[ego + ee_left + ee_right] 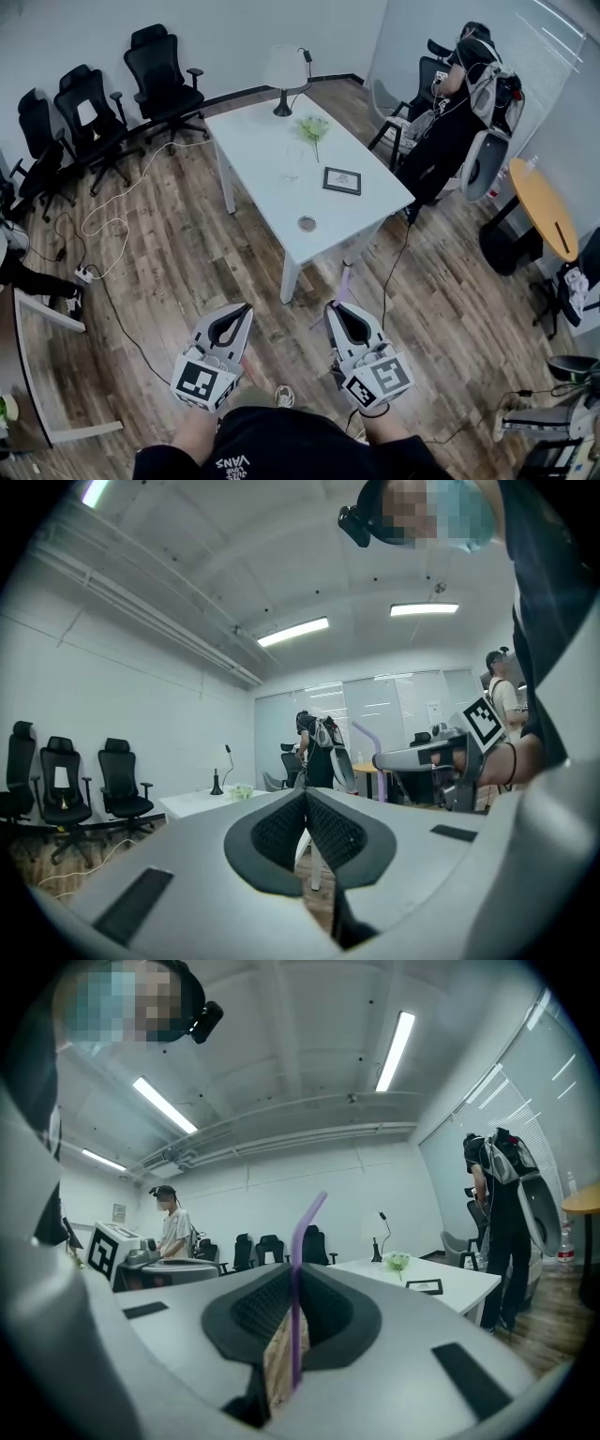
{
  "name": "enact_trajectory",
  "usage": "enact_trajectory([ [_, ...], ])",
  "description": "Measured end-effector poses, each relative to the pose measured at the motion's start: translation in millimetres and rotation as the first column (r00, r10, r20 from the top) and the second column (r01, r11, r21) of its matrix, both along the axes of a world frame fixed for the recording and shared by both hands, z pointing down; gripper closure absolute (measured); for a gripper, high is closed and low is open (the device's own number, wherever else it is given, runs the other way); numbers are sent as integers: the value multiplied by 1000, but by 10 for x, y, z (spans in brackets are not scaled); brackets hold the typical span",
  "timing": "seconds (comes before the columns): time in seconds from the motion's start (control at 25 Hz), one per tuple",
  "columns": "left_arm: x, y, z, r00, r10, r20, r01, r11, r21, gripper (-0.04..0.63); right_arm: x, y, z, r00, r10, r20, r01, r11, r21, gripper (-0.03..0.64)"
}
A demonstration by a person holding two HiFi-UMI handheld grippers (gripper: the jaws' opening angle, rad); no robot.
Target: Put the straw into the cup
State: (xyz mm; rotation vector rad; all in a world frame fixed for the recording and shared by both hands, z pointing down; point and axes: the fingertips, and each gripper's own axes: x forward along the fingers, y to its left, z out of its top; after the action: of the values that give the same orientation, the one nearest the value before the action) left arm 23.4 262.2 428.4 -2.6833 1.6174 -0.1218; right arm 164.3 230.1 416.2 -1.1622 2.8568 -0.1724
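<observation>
Table (248,141) ahead, running away from the person: lamp (284,82) at its far end, plant sprig (313,128) just before the lamp, frame (342,180) mid-table by the right edge, cup (307,223) toward the near end. Chairs (159,70) in a row left of and behind the table, a standing person (459,112) right of it, round table (544,206) further right. Left gripper (247,309) and right gripper (333,307) side by side before the table's near end, apart from it, straw (298,1241) upright between the right one's jaws.
</observation>
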Motion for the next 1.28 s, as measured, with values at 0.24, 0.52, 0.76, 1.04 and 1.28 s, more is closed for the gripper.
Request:
enact_trajectory([
  [0.24, -89, -152, 2, 1000, 20, -1, -20, 1000, -8, 584, -108, -148, 15, 1000, 11, -8, -11, 1000, -5, 580],
  [0.52, -351, -390, -44, 998, 56, 3, -56, 998, -6, 584, -318, -402, -53, 998, 66, 4, -66, 998, 2, 580],
  [0.76, -573, -624, -75, 997, 77, -2, -77, 997, -1, 584, -502, -589, -105, 995, 101, 5, -101, 995, 11, 580],
  [1.04, -732, -877, -42, 994, 109, -10, -109, 994, 0, 584, -675, -781, -69, 991, 133, -1, -133, 991, 7, 580],
  [1.28, -914, -1054, -28, 991, 131, -10, -131, 991, 3, 584, -862, -927, -53, 989, 150, 2, -150, 989, 14, 580],
])
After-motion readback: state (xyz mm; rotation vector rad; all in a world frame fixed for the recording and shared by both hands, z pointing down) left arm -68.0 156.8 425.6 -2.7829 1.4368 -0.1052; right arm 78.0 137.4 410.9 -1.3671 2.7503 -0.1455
